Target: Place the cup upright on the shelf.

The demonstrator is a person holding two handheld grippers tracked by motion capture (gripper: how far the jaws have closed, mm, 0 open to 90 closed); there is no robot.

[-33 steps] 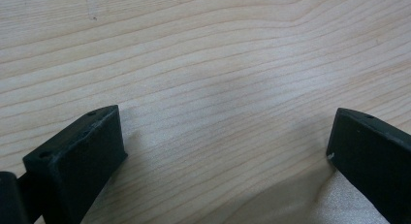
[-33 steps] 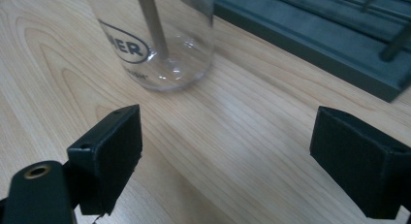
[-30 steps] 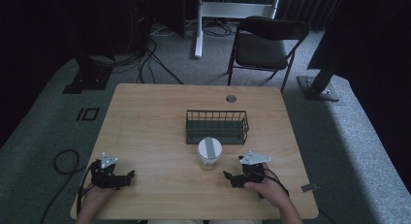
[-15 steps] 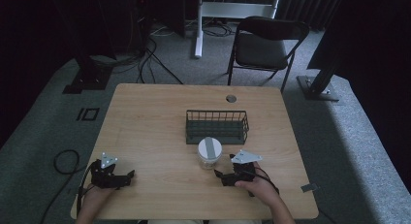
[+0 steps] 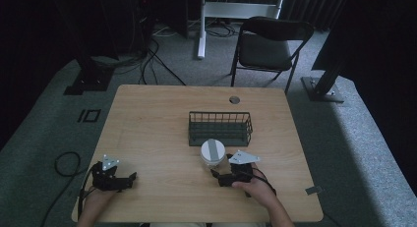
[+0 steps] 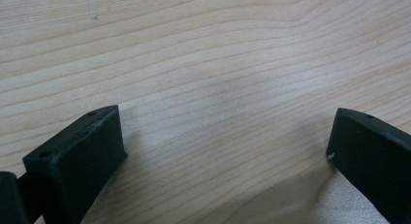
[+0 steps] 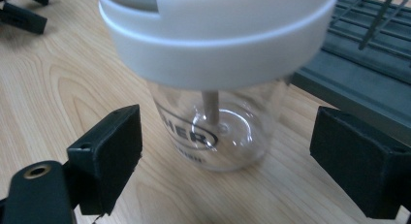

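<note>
Right hand-held gripper [image 7: 225,156] wide, jaws either side of clear jar [image 7: 218,127]; looks light, hard, slippery; grab below white lid [image 7: 218,35]; left hand-held gripper [image 6: 225,151] wide, over bare bench [image 6: 203,54].

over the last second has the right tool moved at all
Yes. In the high view the right tool has slid left along the table, closing on the white-lidded jar in front of the wire basket.
</note>
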